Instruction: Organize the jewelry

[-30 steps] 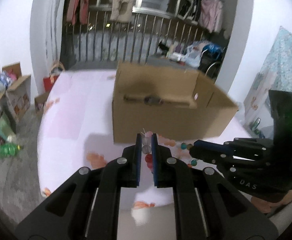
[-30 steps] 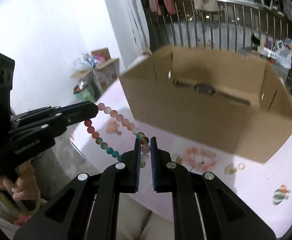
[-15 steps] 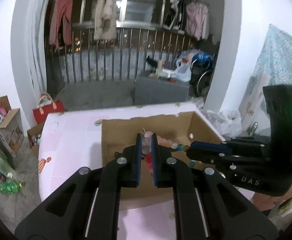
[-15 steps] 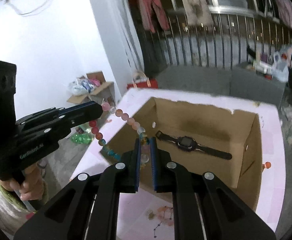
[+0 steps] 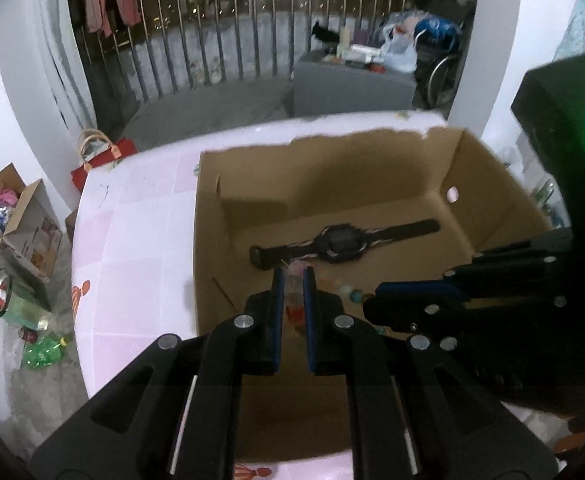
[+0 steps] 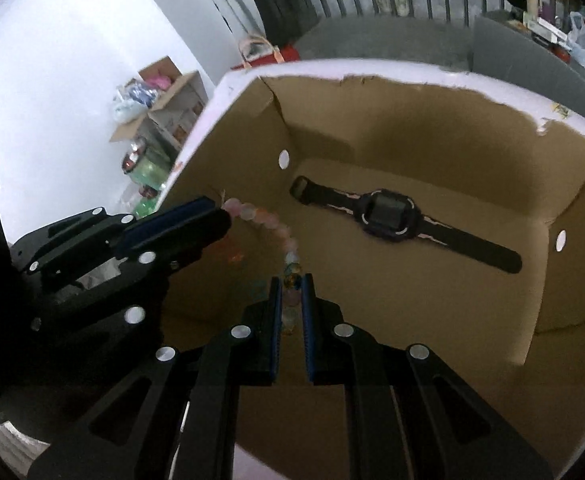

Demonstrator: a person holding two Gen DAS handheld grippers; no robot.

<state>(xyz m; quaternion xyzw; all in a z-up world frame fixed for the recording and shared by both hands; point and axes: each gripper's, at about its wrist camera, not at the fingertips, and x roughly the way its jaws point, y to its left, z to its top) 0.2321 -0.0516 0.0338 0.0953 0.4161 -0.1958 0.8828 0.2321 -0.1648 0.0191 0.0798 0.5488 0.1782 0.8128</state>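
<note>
Dim indoor light, bright white walls, deep shadow inside box, motion-blurred beads, heavy fisheye vignette

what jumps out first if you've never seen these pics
A string of pastel beads stretched between the left gripper and the right gripper, both shut on it, held over an open cardboard box. Next, the black wristwatch lying flat on the box floor, beyond the beads.

Both views are taken from close above an open cardboard box (image 5: 372,184), angled steeply down along each gripper's fingers. The left wrist view is aimed from the box's near left side; the right wrist view (image 6: 412,128) from further right. The box floor, a black watch (image 5: 340,240) (image 6: 388,216), and the opposite gripper are shared by both views.
</note>
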